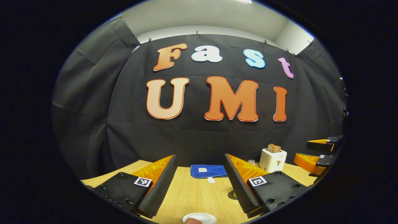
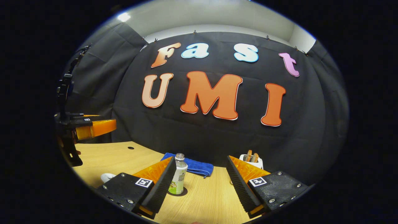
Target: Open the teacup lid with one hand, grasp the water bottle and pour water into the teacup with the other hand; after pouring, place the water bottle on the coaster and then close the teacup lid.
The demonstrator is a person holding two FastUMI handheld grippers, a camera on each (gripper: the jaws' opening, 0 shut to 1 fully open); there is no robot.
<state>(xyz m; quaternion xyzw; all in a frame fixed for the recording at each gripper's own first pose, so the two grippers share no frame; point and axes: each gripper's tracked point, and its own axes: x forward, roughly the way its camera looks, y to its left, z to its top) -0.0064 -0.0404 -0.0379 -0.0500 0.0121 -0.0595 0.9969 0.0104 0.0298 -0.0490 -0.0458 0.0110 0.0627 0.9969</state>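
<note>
I hold my left gripper (image 1: 200,174) level above the wooden table (image 1: 199,196), its fingers spread wide with nothing between them. At the very bottom centre of the left gripper view a white rounded thing (image 1: 199,218) peeks in, with a brownish knob at its near edge; I take it for the teacup lid, since it sits right under the gap of my fingers, though too little of it shows to be sure whether the lid is on.

My right gripper (image 2: 202,177) is likewise spread and empty. In the right gripper view the water bottle (image 2: 178,175) stands upright at lower centre, just beside my left-hand finger, and it seems to rest on a dark round patch (likely the coaster (image 2: 182,192), or perhaps only shadow). So the bottle may already lie where the task wants it, or it may be waiting there to be picked up; this scene fits both.

Each gripper is lined up with its own thing, which suits a two-handed job. Behind lie a blue cloth (image 2: 194,166) and a white toaster (image 1: 272,159) at right of centre, well apart from my fingers.
</note>
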